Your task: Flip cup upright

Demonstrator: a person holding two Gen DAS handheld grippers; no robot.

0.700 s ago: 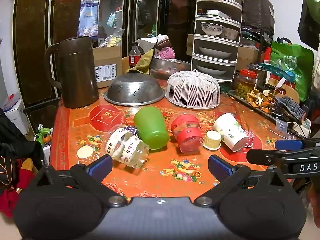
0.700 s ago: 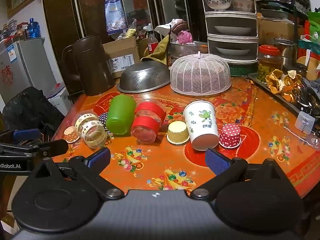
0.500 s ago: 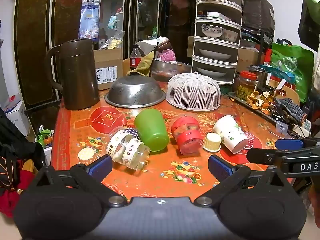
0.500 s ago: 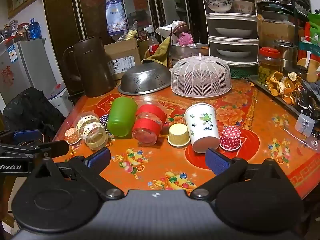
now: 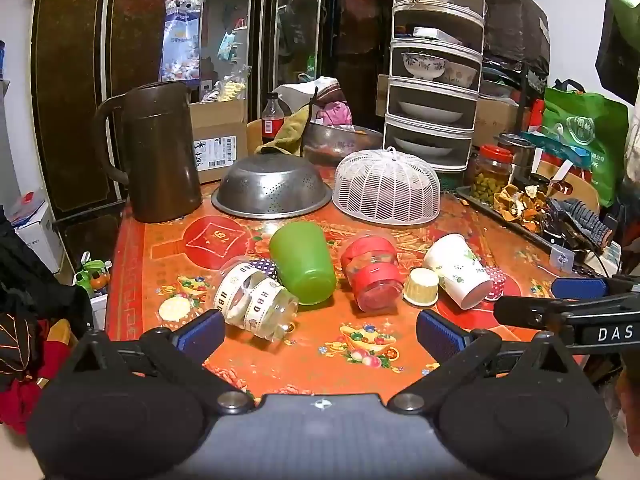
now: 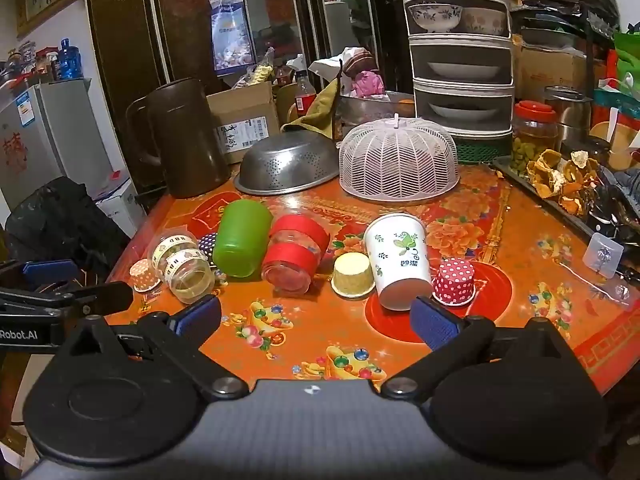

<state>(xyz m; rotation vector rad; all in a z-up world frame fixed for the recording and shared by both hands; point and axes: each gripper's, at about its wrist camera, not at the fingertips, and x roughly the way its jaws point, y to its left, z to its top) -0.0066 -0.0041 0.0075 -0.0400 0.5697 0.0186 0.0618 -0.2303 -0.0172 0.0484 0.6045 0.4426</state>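
A row of tipped-over cups lies across a red-and-orange patterned table [image 5: 152,248]: a green plastic cup [image 5: 303,263] on its side, at its 3 o'clock a clear cup with red bands [image 5: 372,272], then a white paper cup with green leaf print [image 6: 398,260]. Both the left gripper [image 5: 320,330] and right gripper [image 6: 316,316] hover at the near edge, jaws wide apart, holding nothing.
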